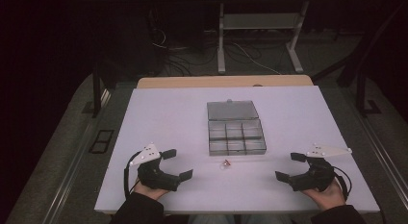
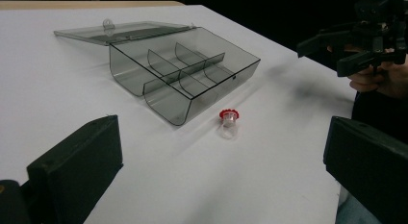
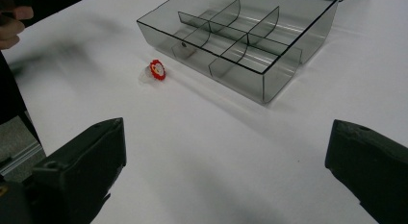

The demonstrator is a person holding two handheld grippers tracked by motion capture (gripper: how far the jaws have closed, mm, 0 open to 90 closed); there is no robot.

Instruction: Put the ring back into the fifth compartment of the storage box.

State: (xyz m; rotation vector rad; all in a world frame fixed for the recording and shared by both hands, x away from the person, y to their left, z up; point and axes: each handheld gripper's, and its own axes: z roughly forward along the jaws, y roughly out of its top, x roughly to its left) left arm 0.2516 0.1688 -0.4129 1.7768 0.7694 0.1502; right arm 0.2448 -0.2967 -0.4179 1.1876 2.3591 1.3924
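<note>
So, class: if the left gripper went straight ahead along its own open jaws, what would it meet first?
Probably the small red-capped vial, lying on the white table between the left gripper jaws' line and the open grey compartment box. Depth is unclear; slightly off line, it could reach the box first.

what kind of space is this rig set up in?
Probably a lab or workshop recording station, not a home. A bare white table holds just a smoked plastic compartment box and a small red-capped vial; cables trail across the floor beneath a desk frame behind.

Open smoky divided box point(image 1: 236, 132), red-capped vial point(image 1: 226, 164) beside
</note>
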